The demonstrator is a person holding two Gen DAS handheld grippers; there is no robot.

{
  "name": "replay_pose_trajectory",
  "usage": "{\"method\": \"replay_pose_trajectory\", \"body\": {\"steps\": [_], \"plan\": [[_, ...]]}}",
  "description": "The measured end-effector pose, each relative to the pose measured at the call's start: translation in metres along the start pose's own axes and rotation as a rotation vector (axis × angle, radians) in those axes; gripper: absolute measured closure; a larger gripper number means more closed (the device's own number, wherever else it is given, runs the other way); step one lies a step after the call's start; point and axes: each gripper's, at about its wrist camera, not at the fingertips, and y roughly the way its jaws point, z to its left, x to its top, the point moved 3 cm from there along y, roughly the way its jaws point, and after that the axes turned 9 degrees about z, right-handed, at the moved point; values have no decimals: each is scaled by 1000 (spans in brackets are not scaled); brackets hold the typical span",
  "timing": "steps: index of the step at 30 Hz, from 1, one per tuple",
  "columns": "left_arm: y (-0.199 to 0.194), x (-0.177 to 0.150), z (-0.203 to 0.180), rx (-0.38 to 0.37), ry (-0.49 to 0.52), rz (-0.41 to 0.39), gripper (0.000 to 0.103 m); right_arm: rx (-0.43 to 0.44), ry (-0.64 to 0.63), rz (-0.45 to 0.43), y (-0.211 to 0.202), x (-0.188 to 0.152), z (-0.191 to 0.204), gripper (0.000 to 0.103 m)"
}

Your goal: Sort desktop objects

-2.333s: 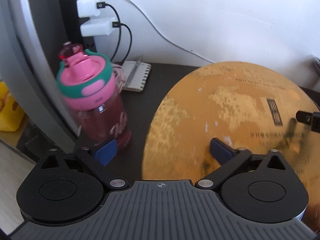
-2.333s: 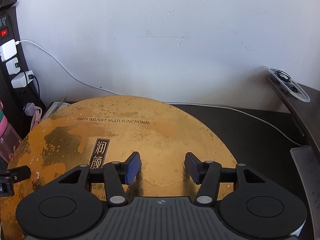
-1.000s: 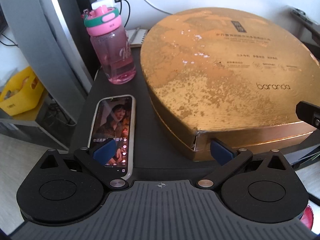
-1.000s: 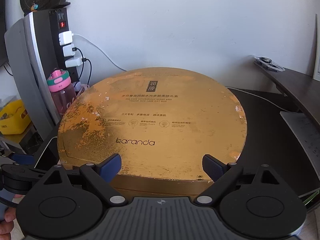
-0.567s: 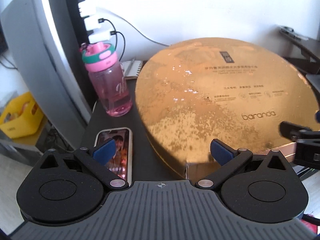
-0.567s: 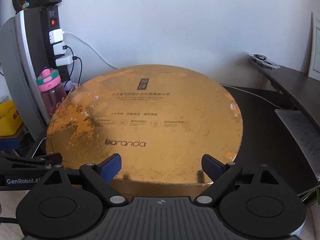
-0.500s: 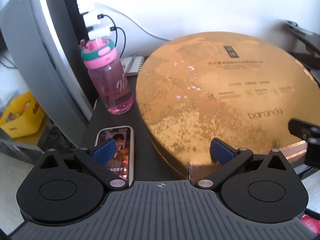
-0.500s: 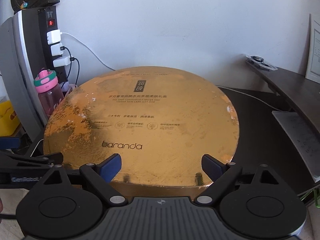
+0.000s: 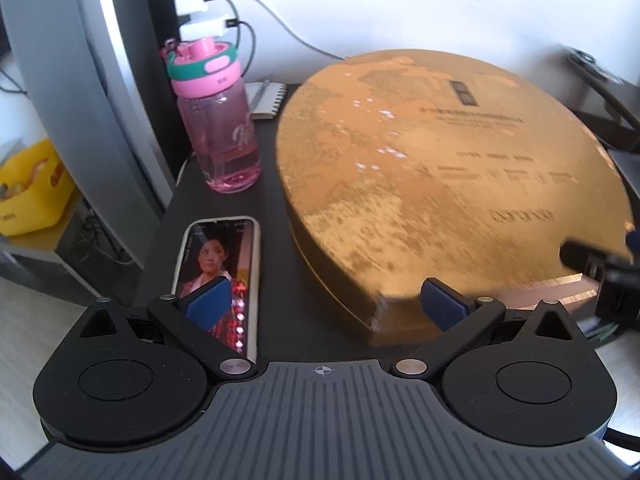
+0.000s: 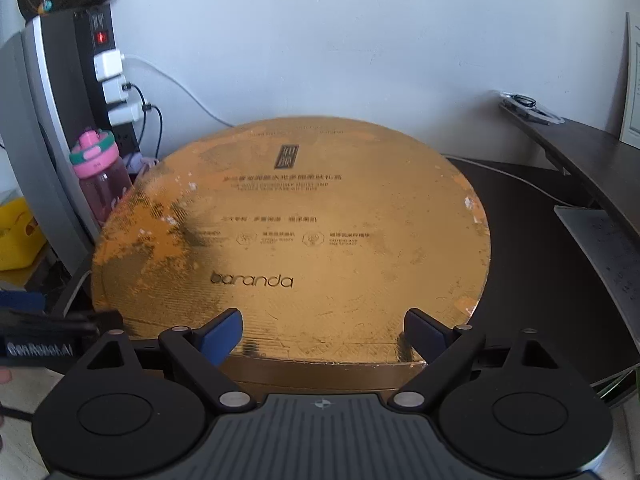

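Hovering with fingers apart and empty, the left gripper (image 9: 326, 304) should settle squarely over the phone (image 9: 218, 276), while the right gripper (image 10: 322, 332), also spread, stays off the gold box (image 10: 320, 220).

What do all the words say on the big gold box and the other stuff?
"baranda": on the lid of the round gold gift box.
"GenRobot.AI": on the black left gripper at the edge of the right wrist view.
Small print and the dark emblem on the lid: too blurred to read.
White lettering on the pink transparent water bottle: unreadable.
Lit smartphone screen text: too small.
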Motion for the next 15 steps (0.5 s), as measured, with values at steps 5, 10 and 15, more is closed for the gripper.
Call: {"method": "replay_pose_trajectory", "body": {"steps": [5, 10, 15], "plan": [[-17, -17, -17, -36, 57, -18, 0, -22, -15, -85, -38, -7, -1, 8], [-26, -32, -35, -62, 116, -21, 0, -17, -3, -109, -63, -24, -9, 5], [-28, -37, -43, -58, 126, -16, 0, -35, -3, -96, -73, -37, -16, 5]]}}
